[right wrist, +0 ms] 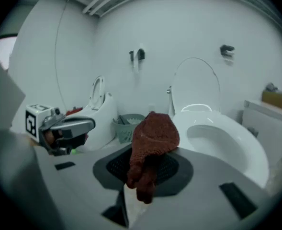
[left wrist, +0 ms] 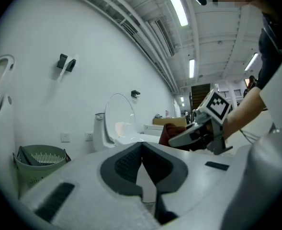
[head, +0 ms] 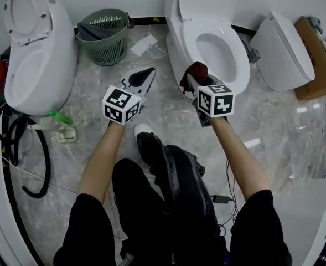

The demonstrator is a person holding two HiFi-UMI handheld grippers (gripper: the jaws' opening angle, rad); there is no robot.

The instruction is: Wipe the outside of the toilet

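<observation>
Cloth (right wrist: pixel 152 138), a reddish-brown knit, sat pinched in the right gripper (right wrist: pixel 148 150), its jaws closed on it, with a bunched end above them and a loose end hanging toward the camera. In the head view the cloth (head: pixel 195 71) lay at the front left edge of the toilet (head: pixel 176 43); whether it touched could not be told. The left gripper (left wrist: pixel 141 147) held nothing, jaws pressed together, and hovered over the grey marble floor (head: pixel 168 112) at 9 o'clock from the right gripper (head: pixel 191 82). Each gripper's cube bore black-and-white square markers.

The toilet, lid raised, stood at 12 to 1 o'clock from the right gripper. A green basket (head: pixel 104 35) stood at 11 o'clock from the left gripper (head: pixel 144 79), and a scrap of paper (head: pixel 143 44) lay at its 12 o'clock. A second toilet (head: pixel 38 65) stood at 9 o'clock, with black hose (head: pixel 19 143) below it. At 2 o'clock lay a white tank (head: pixel 284 51) beside a cardboard box (head: pixel 317 60).
</observation>
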